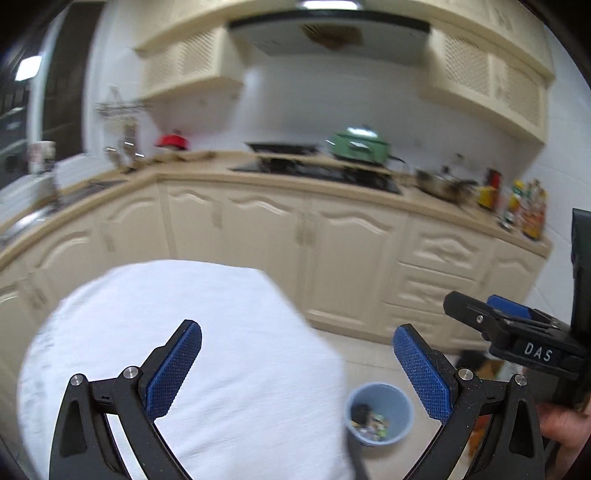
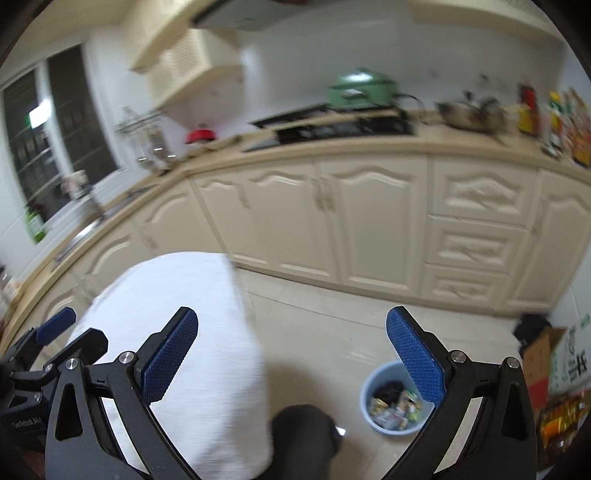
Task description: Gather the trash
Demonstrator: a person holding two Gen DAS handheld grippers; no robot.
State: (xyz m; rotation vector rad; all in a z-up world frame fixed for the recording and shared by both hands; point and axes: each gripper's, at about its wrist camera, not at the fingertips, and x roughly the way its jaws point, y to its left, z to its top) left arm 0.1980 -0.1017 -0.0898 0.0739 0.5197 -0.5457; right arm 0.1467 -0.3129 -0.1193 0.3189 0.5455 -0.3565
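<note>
Kitchen floor holds an upright blue bin (image 2: 397, 400), mouth up; both claws (image 1: 297, 369) (image 2: 291, 356) spread, empty.

The room was a kitchen with cream cabinets (image 2: 369, 221) below a tan counter (image 1: 207, 171) that curved round to a sink (image 1: 26, 225) on the left, under a dark window (image 2: 55, 140). A black hob (image 1: 317, 171) sat beneath a hood (image 1: 328, 33), flanked by latticed wall cabinets (image 1: 495, 81) on a white wall (image 1: 332, 99), with a green pot (image 1: 358, 146), a red pot (image 1: 171, 141) and bottles (image 1: 524, 206) along the counter. The floor (image 2: 332, 332) was pale tile, a white cloth-covered desk (image 1: 207, 350) stood in front, and a cardboard box (image 2: 543, 358) lay at the right.
</note>
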